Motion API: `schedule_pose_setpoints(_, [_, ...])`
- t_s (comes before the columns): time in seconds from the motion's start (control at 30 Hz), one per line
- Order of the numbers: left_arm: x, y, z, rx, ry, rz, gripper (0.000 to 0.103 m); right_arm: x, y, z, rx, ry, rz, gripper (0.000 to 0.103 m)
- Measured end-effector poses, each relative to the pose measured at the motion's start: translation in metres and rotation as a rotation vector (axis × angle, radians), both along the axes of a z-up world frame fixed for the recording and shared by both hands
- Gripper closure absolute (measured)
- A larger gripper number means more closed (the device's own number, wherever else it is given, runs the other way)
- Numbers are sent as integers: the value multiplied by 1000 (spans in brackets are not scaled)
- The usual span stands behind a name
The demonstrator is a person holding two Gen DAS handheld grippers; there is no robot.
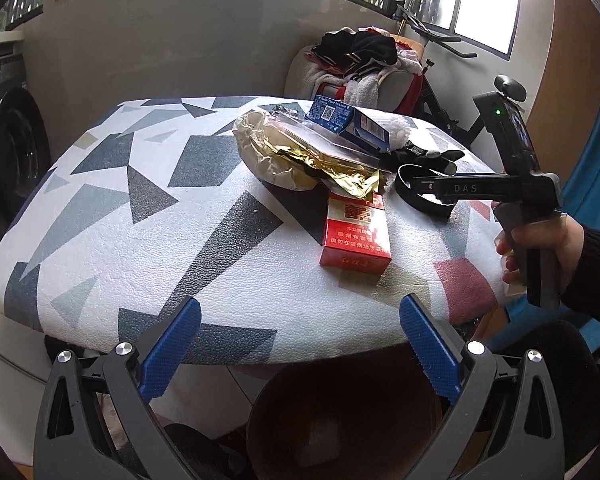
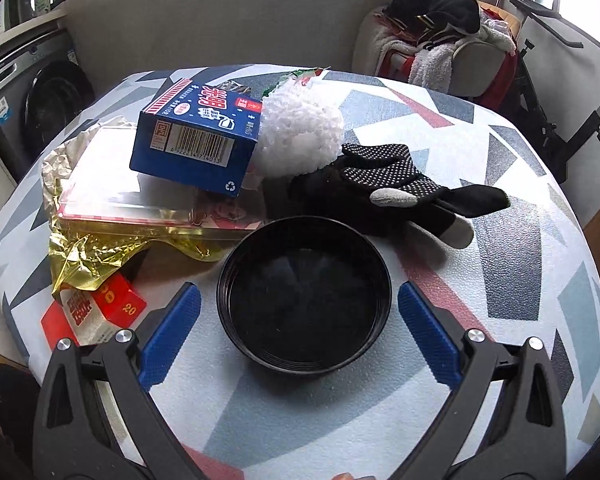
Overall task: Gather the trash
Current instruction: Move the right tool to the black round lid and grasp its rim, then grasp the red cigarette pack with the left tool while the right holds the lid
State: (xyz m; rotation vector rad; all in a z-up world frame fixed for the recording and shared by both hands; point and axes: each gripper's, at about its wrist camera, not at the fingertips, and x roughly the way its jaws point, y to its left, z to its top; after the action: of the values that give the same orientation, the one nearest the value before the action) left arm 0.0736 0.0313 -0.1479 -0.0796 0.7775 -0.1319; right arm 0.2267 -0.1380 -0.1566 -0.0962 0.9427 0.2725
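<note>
Where "DAS" marks right hand-held gripper (image 1: 428, 188)

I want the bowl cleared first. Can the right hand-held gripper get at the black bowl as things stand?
Probably yes. The right hand-held gripper is open, and the black bowl sits straight ahead between its fingers, apart from them, with nothing between. The black glove lies just behind the bowl.

tool arm (image 1: 466, 189): "DAS" | red pack (image 2: 118, 306): "20"
</note>
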Motion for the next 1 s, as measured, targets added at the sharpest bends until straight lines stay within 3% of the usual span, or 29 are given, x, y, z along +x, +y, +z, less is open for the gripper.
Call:
schedule_pose_setpoints(0.3, [8, -1, -7, -8, 10, 0, 6, 11, 1, -6, -29, -15, -44, 6])
schedule_pose_setpoints(0.43, [11, -1, -10, -9, 20, 3, 6, 15, 1, -15, -59, 27, -32, 6])
schedule_pose_setpoints(0.7, [24, -5, -7, -33, 26, 6, 6, 16, -13, -16, 40, 67, -50, 10])
schedule_pose_setpoints(1.0, [77, -43, -4, -40, 65, -130, 6, -21, -29, 16, 132, -43, -12, 10])
